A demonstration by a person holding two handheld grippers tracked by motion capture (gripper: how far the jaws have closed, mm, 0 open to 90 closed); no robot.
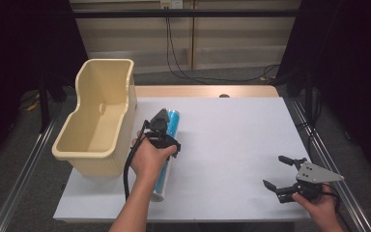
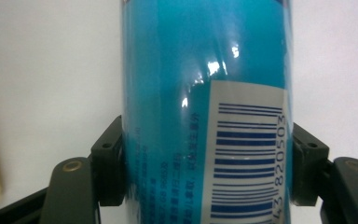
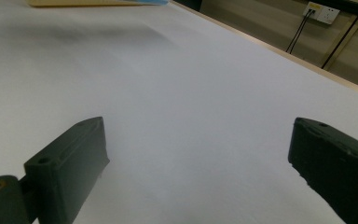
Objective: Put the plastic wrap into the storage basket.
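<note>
A long blue cylinder (image 1: 164, 175) with a glossy label, a barcode and a white end sits left of the table's middle, its far end (image 1: 174, 117) pointing away from me. My left gripper (image 1: 160, 131) is shut on it from above, held in a hand. In the left gripper view both black pads press the sides of the blue cylinder (image 2: 177, 93), which sits between the jaws of my left gripper (image 2: 207, 163). My right gripper (image 1: 273, 170) stands open near the front right of the table, with nothing between its jaws. The right gripper view shows this gripper (image 3: 196, 154) over bare white surface.
A tall beige plastic bin (image 1: 101, 164) stands at the table's left edge, close beside the cylinder. A white sheet (image 1: 232, 140) covers the table. Metal rails run along both sides, and cables hang from a wall socket (image 3: 321, 14) behind.
</note>
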